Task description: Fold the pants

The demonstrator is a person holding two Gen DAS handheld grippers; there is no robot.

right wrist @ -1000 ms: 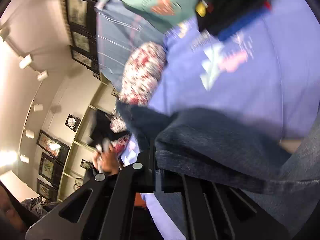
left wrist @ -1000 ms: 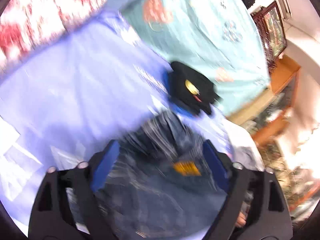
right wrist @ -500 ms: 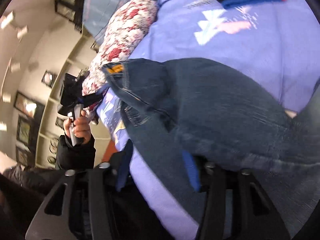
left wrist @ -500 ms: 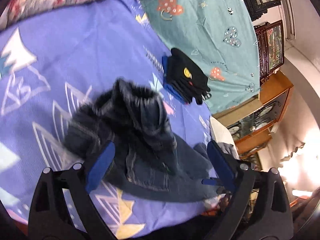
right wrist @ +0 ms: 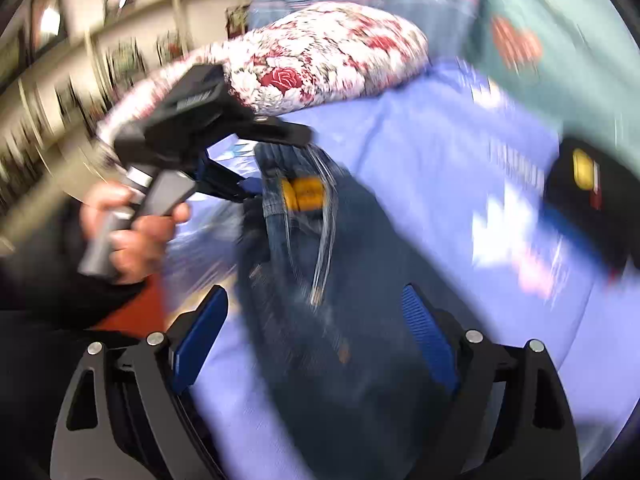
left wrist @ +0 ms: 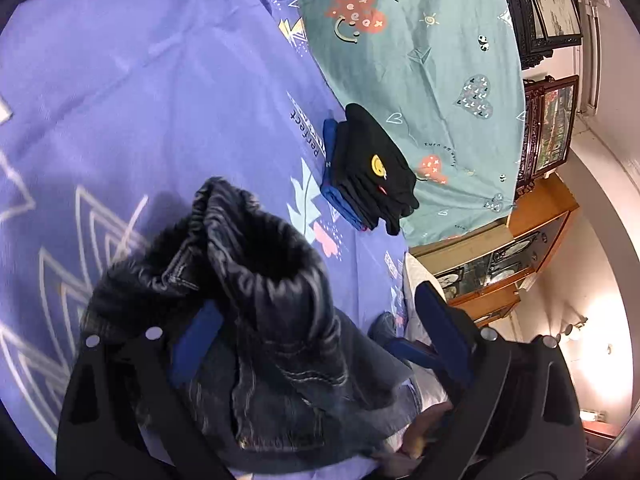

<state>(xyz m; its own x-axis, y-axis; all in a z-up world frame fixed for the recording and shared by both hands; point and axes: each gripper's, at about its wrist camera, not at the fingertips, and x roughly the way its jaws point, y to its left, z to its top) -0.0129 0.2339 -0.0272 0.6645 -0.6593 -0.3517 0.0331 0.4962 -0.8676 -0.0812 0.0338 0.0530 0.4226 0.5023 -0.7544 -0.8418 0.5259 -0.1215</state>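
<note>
Both tongs gape, nothing pinched, over crumpled jeans (left wrist: 256,320) at frame bottom.
Left gripper (left wrist: 320,344), right gripper (right wrist: 316,340): laying-out step, I'd say; next, grab the waistband (right wrist: 296,192) and flatten.

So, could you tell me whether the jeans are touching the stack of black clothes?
Apart. In the left wrist view, a strip of bare purple sheet shows between the jeans and the black stack.

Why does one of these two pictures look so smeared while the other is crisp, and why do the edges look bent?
Right wrist view: motion blur streaks the jeans, the shelves and the black clothes. Left wrist view: sharp, down to the stitching on the jeans and the print on the purple sheet; a lamp glares at lower right. Both bend at the edges from the fisheye lens.
</note>
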